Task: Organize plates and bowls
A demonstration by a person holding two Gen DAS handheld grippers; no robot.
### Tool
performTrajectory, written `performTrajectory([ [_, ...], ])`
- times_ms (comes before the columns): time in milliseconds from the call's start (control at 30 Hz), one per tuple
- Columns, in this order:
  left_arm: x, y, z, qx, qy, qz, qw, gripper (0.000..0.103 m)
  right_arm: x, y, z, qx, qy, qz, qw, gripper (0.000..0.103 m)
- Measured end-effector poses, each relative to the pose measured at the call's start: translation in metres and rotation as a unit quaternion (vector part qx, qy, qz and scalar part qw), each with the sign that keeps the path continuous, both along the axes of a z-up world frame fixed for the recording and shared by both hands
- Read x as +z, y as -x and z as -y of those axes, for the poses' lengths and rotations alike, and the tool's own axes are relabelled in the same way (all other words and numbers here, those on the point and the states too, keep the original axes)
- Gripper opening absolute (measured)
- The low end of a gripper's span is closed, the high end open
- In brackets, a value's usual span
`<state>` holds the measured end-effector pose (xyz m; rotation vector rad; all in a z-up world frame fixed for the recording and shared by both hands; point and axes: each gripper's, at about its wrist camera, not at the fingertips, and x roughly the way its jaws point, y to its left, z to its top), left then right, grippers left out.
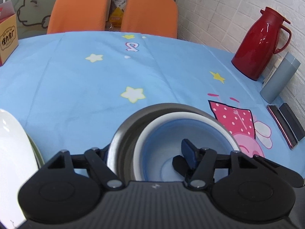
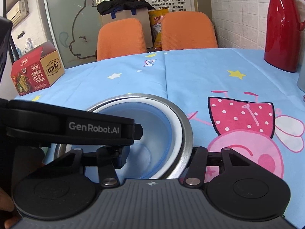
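Nearest, both grippers straddle opposite rims of the nested bowls: the left gripper [image 1: 148, 156] clamps the steel bowl [image 1: 122, 133] wall, the right gripper [image 2: 158, 158] pinches its rim. The blue-and-white bowl [image 1: 183, 127] sits inside. A white plate [image 1: 13, 148] lies by the tablecloth's [image 1: 76, 80] near left edge; the red jug [image 1: 261, 42] stands at the far right corner.

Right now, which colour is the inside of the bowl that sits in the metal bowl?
Light blue, with a white rim; the inner bowl shows best in the right wrist view.
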<state>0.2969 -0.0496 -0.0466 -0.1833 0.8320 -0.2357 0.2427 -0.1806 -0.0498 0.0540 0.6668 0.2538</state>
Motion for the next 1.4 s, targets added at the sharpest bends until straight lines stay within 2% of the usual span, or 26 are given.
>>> performTrajectory([
  [133,0.013,0.013,0.002,-0.001,-0.001,0.019,0.9998,0.059,0.011,0.008,-0.002,-0.009,-0.003,0.007,1.0,0.087],
  [367,0.04,0.034,-0.01,0.009,0.014,0.054,0.9984,0.06,0.04,0.026,-0.015,-0.001,0.018,0.047,0.999,0.088],
  [600,0.057,0.06,-0.065,0.063,0.014,0.076,0.995,0.062,0.054,0.034,-0.06,0.051,0.023,0.071,0.996,0.091],
  [833,0.049,0.082,-0.149,0.153,0.009,0.064,0.986,0.063,0.046,0.033,-0.137,0.143,0.014,0.06,0.988,0.091],
  [967,0.034,0.087,-0.185,0.182,0.013,0.045,0.9821,0.063,0.036,0.032,-0.169,0.175,0.019,0.04,0.984,0.09],
  [1167,0.024,0.08,-0.199,0.185,0.023,0.041,0.9816,0.062,0.028,0.028,-0.184,0.18,0.033,0.026,0.983,0.091],
  [1400,0.023,0.073,-0.198,0.173,0.017,0.054,0.9833,0.065,0.024,0.018,-0.185,0.178,0.017,0.014,0.984,0.096],
])
